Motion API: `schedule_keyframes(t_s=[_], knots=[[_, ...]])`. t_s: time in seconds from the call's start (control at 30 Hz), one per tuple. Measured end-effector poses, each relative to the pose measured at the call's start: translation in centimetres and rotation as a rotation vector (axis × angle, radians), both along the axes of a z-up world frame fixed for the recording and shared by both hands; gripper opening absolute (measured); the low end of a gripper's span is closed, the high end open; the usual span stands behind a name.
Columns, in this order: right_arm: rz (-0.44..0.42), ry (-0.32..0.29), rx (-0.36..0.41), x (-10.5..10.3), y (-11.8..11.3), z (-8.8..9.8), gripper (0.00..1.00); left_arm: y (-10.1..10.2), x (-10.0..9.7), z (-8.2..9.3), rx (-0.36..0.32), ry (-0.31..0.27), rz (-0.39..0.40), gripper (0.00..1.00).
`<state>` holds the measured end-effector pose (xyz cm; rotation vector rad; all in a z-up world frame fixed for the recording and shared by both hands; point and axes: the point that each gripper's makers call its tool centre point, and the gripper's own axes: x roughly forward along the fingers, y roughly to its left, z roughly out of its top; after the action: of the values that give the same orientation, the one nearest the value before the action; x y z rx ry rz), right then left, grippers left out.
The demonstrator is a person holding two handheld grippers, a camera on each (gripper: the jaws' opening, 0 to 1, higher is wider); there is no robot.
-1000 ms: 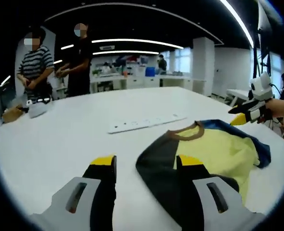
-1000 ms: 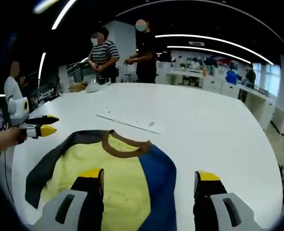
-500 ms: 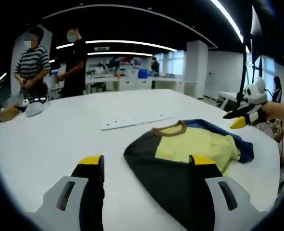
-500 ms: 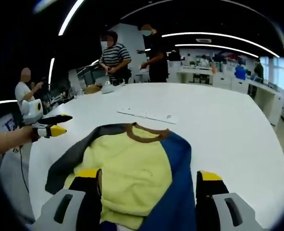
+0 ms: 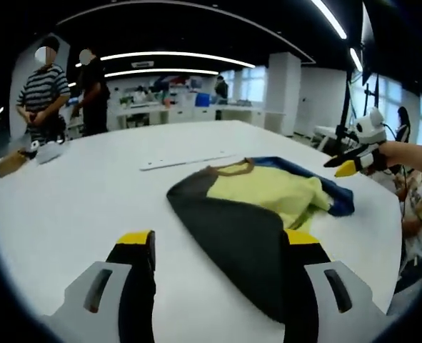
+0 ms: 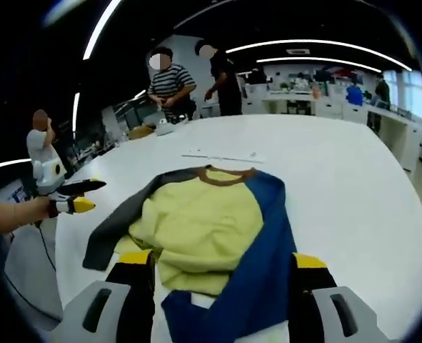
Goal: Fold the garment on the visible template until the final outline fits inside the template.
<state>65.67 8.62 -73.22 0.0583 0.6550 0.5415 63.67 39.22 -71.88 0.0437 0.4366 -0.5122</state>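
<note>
A large white table [image 5: 68, 193] spreads across both views, its surface bare apart from a few things. On it lies the garment [image 6: 218, 221], a colour-block top with a yellow body, a brown collar band, one dark grey sleeve side and one blue sleeve side; it is rumpled, with the yellow cloth bunched in folds near its lower edge. In the left gripper view the garment [image 5: 257, 204] sits right of centre, its dark grey side nearest the camera. No print or lettering can be read on it. Beyond the collar lies a long flat white strip [image 6: 223, 156] with small dark marks too small to read.

The left gripper [image 5: 218, 243] has its yellow-tipped jaws spread apart and empty, above the table with the grey cloth between them. The right gripper [image 6: 221, 263] also stands with jaws apart, holding nothing, over the garment's near edge.

At the far edge of the table stand two people, one in a striped shirt [image 6: 169, 82], one in dark clothes [image 6: 227, 75].
</note>
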Motion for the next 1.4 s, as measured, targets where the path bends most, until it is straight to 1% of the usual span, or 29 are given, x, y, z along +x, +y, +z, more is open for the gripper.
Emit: schedule_keyframes(t_s=[0.07, 0.13, 0.2, 0.3, 0.4, 0.47, 0.57, 0.67, 0.73, 0.87, 0.97, 1.07, 1.1, 1.13, 1.2, 1.23, 1.27, 1.3, 1.4], knots=[[-0.006, 0.008, 0.000, -0.7, -0.3, -0.3, 0.72, -0.2, -0.6, -0.4, -0.005, 0.009, -0.007, 0.67], [-0.013, 0.022, 0.011, -1.4, -0.4, -0.7, 0.71, -0.5, -1.5, -1.0, -0.007, 0.031, -0.021, 0.66], [-0.018, 0.031, 0.014, -2.1, -0.6, -1.1, 0.69, -0.7, -2.1, -1.7, 0.008, 0.046, -0.031, 0.66], [-0.025, 0.038, 0.012, -3.1, -0.8, -1.6, 0.66, -1.1, -2.9, -2.3, 0.001, 0.064, -0.039, 0.65], [-0.032, 0.044, 0.027, -4.0, -0.9, -1.8, 0.61, -1.4, -3.5, -2.7, 0.001, 0.076, -0.044, 0.64], [-0.037, 0.048, 0.030, -4.4, -1.0, -2.0, 0.58, -1.8, -4.0, -3.2, 0.002, 0.091, -0.053, 0.62], [-0.041, 0.057, 0.036, -5.0, -1.1, -2.2, 0.49, -2.2, -4.4, -3.8, 0.001, 0.101, -0.063, 0.61], [-0.052, 0.065, 0.044, -5.6, -1.3, -2.6, 0.45, -2.5, -4.8, -4.2, 0.000, 0.112, -0.064, 0.59], [-0.056, 0.074, 0.047, -5.7, -1.7, -3.2, 0.39, -2.5, -5.0, -4.5, 0.006, 0.116, -0.058, 0.58], [-0.074, 0.089, 0.065, -6.3, -2.0, -3.8, 0.33, -2.7, -5.3, -5.1, 0.003, 0.127, -0.049, 0.54], [-0.080, 0.084, 0.061, -6.5, -2.2, -3.9, 0.26, -2.7, -5.7, -5.7, 0.014, 0.143, -0.042, 0.49], [-0.093, 0.077, 0.064, -6.6, -2.4, -4.0, 0.18, -2.7, -6.1, -6.3, 0.021, 0.163, -0.043, 0.39], [-0.097, 0.076, 0.061, -6.5, -2.5, -4.0, 0.14, -2.6, -6.3, -6.6, 0.039, 0.174, -0.043, 0.34], [-0.107, 0.074, 0.056, -6.6, -2.7, -4.0, 0.11, -2.2, -6.1, -6.5, 0.055, 0.152, -0.035, 0.30], [-0.122, 0.076, 0.054, -6.6, -3.0, -4.0, 0.03, -1.9, -5.9, -6.6, 0.037, 0.162, -0.028, 0.24], [-0.126, 0.075, 0.057, -6.6, -3.0, -4.0, 0.01, -1.9, -5.9, -6.6, 0.021, 0.176, -0.024, 0.21], [-0.128, 0.075, 0.058, -6.6, -3.0, -4.0, 0.00, -1.9, -5.9, -6.7, 0.020, 0.179, -0.025, 0.17], [-0.129, 0.076, 0.059, -6.6, -3.0, -4.0, 0.00, -1.9, -6.1, -6.7, 0.034, 0.183, -0.029, 0.12], [-0.131, 0.067, 0.050, -6.6, -3.0, -4.0, 0.00, -2.0, -6.3, -6.7, 0.045, 0.175, -0.037, 0.07]])
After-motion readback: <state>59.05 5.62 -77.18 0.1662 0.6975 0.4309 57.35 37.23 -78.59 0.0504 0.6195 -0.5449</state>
